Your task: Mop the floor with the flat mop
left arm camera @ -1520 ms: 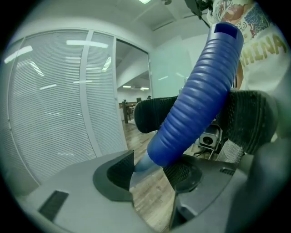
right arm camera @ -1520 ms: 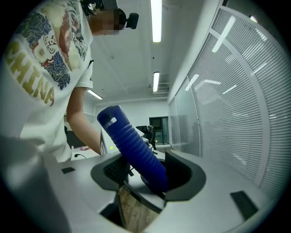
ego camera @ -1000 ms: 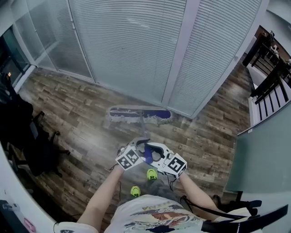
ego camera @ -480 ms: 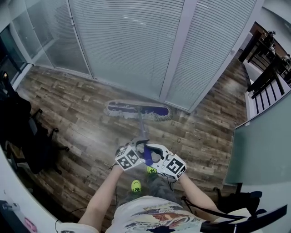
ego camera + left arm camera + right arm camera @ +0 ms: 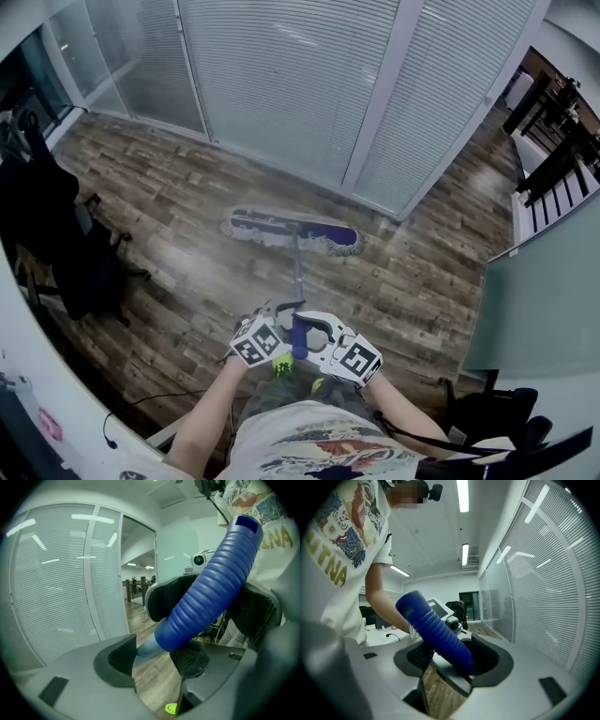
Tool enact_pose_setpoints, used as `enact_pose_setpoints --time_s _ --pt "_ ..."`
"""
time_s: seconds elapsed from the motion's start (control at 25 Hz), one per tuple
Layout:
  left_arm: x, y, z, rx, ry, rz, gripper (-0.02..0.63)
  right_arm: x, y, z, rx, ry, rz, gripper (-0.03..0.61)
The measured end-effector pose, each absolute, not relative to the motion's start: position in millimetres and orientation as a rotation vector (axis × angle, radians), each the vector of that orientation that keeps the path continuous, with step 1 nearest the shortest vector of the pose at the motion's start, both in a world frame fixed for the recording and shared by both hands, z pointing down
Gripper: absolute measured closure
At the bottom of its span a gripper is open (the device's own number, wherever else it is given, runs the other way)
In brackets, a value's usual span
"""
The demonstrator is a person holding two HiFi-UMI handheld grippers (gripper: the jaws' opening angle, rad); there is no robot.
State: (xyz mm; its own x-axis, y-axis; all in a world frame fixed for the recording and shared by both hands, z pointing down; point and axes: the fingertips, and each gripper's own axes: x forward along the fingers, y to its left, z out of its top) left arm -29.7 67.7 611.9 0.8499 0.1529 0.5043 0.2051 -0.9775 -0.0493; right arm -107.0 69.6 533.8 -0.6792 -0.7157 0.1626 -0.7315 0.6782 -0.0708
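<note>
Head view, floor: brown wood-look planks (image 5: pixel 169 234), smooth with a dull sheen, run from your feet to the far wall.
Room: a glass wall (image 5: pixel 281 84) with white slatted blinds and pale upright posts closes the far side; a frosted greenish panel (image 5: pixel 544 300) stands at your right.
Edges: a black office chair (image 5: pixel 66 253) sits by the left edge, and dark chairs (image 5: pixel 562 141) crowd the top right corner.
Open room: bare planks lie on both sides of the mop, with more of them on the left.
Flat mop: its long, narrow mop head (image 5: pixel 291 232), blue with a pale fringe, lies flat on the floor near the foot of the glass wall, crosswise to you. A thin grey pole (image 5: pixel 297 272) rises from its middle to a ribbed blue grip (image 5: pixel 298 339).
Left gripper (image 5: pixel 272 319): clenched on the lower end of the ribbed blue grip, where the pole begins.
Right gripper (image 5: pixel 317 330): clamped on the same grip, just beside your left one.
</note>
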Motion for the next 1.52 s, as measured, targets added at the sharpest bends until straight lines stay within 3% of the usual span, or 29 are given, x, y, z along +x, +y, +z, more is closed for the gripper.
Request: enact_pose_setpoints --time_s 0.8,1.52 --pt "-107.3 358.1 609.6 -2.997 0.019 -0.847 0.414 -181.9 378.8 539.2 0.715 -2.877 0.096 0.347" --pt "-79.5 243.5 609.3 -3.027 0.038 -0.803 0.411 -156.9 263.3 540.3 0.634 -2.915 0.086 0.339"
